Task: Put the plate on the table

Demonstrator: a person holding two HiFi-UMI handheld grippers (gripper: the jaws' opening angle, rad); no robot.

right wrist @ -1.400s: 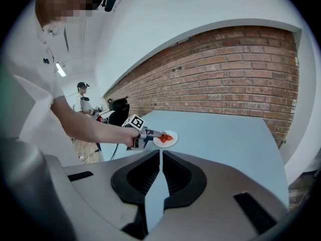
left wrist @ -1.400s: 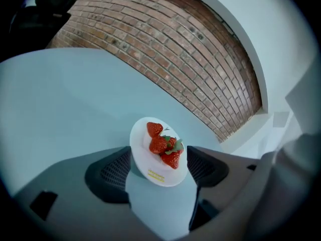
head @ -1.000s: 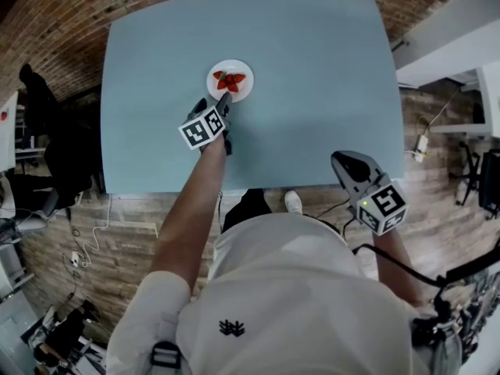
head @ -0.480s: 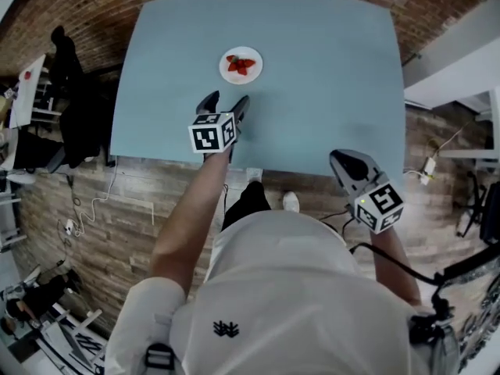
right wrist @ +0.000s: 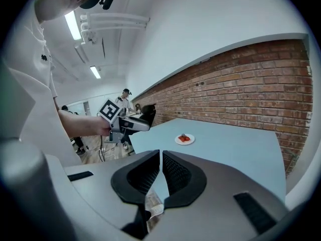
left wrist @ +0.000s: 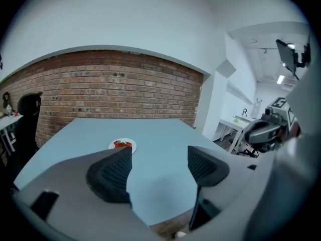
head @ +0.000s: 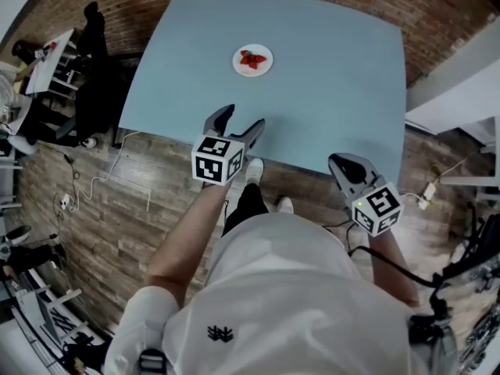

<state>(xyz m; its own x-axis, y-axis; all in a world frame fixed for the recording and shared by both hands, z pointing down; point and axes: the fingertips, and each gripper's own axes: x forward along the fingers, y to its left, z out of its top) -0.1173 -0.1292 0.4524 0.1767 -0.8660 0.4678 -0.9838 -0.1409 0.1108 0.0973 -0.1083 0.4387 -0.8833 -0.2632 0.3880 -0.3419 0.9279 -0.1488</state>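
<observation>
One white plate (head: 266, 66) of strawberries (head: 251, 58) on the blue surface (head: 336, 84), well ahead of the left gripper (head: 240, 123), its jaws wide and empty, right gripper (head: 341, 165) jaws nearly together.

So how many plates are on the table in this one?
1. The white plate, holding red fruit, sits on the blue table toward its far side; nothing there could hide another.

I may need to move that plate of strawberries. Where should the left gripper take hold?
Probably the near rim of the plate, the left gripper coming in low over the table from the person's side. The plate lies flat, strawberries piled mid-plate, so only the bare rim offers a pinch.
</observation>
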